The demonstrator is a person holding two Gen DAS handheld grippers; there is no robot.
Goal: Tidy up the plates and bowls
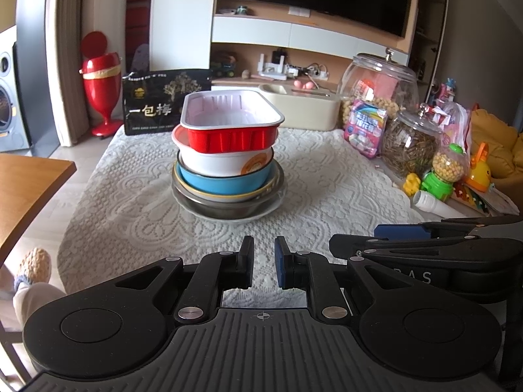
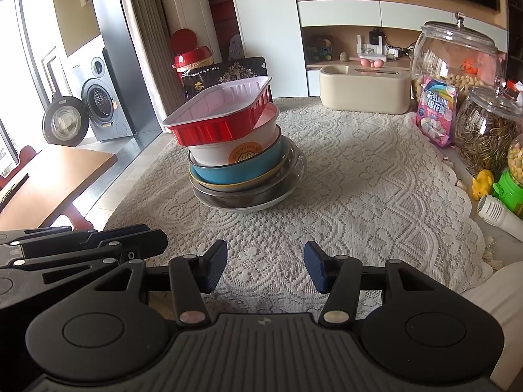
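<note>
One stack of dishes stands mid-table on the lace cloth (image 1: 327,176). From the top it holds a red foil tray (image 1: 228,121) with a white inside, a white bowl (image 1: 222,163), a blue bowl (image 1: 222,184), a steel bowl (image 1: 228,207) and a clear plate (image 1: 266,212). In the right wrist view the red tray (image 2: 215,111) sits tilted on the white bowl (image 2: 228,153). My left gripper (image 1: 263,245) is shut and holds nothing, well short of the stack. My right gripper (image 2: 265,248) is open and holds nothing, beside the left one at the near edge.
Two glass jars (image 1: 379,78) (image 1: 412,140), a pink candy bag (image 1: 366,127), small toys (image 1: 441,176) and a white tube (image 1: 431,204) crowd the right side. A beige tissue box (image 1: 304,107) and a black bag (image 1: 157,104) stand behind the stack. A wooden table (image 1: 26,189) lies left.
</note>
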